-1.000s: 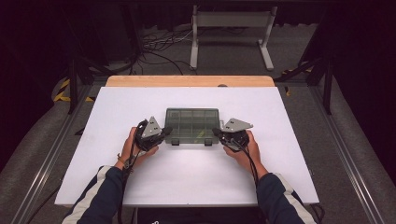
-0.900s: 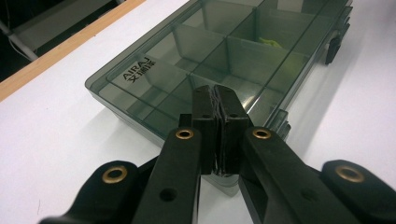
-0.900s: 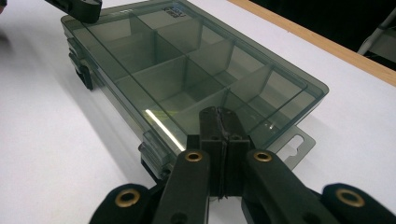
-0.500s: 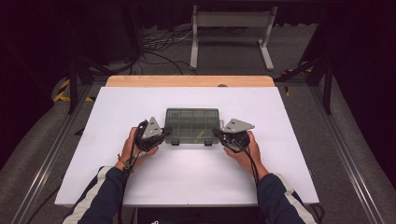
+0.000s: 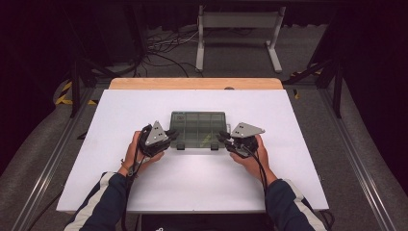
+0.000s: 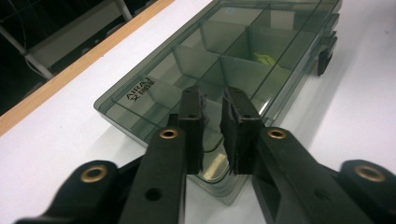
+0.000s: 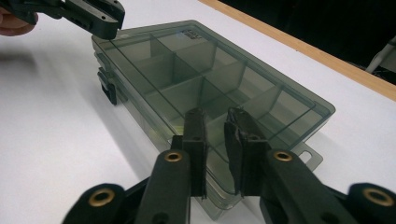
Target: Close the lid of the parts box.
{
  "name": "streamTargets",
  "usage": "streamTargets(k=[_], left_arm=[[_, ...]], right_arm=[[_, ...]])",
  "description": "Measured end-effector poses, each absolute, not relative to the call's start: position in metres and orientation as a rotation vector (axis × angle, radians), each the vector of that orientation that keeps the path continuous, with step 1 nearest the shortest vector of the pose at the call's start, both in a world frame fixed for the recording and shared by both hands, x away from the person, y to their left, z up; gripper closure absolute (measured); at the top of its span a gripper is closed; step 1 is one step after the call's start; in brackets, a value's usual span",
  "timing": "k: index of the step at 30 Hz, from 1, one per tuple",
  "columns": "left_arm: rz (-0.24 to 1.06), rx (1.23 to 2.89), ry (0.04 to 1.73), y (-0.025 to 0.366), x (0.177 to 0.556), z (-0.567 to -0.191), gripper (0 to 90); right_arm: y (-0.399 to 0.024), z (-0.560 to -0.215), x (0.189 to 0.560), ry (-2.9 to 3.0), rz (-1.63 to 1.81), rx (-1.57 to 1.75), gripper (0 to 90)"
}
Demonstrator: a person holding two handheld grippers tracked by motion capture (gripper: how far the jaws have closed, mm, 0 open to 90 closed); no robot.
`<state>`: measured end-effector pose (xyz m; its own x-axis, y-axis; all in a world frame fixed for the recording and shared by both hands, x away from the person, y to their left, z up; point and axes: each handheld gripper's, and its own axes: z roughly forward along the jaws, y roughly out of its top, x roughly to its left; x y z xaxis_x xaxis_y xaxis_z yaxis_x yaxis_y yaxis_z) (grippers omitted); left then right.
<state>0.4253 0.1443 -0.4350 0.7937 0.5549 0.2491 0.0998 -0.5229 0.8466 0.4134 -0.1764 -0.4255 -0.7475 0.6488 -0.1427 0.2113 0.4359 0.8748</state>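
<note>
Left hand-held gripper [image 5: 169,134], right hand-held gripper [image 5: 224,138]: jaws just opening, slightly parted (nothing pinched), flanking compartment box [image 5: 198,129].

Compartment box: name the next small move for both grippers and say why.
Probably draw both back from the compartment box. The left gripper and right gripper have just been opening, a narrow gap shows between each pair of fingers, and the closed box lies flat on the table.

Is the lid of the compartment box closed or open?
Closed: the clear lid lies flat on the compartment box, and dividers show through it.
</note>
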Motion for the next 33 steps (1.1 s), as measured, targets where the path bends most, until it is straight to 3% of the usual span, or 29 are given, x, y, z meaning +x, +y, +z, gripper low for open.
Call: streamTargets(k=[19, 30, 33], left_arm=[[0.636, 2.055, 0.459, 0.1426, 0.4228, -0.4347, 56.4], [0.643, 2.005, 0.483, 0.145, 0.4223, -0.4333, 35.8], [0.642, 2.004, 0.487, 0.1445, 0.4221, -0.4334, 28.8]], right_arm=[[-0.1756, -0.4255, 0.4134, 2.2, 1.278, 0.74, 52.0], [-0.1751, -0.4252, 0.4138, 2.163, 1.269, 0.755, 33.8], [-0.1749, -0.4253, 0.414, 2.139, 1.261, 0.771, 24.8]])
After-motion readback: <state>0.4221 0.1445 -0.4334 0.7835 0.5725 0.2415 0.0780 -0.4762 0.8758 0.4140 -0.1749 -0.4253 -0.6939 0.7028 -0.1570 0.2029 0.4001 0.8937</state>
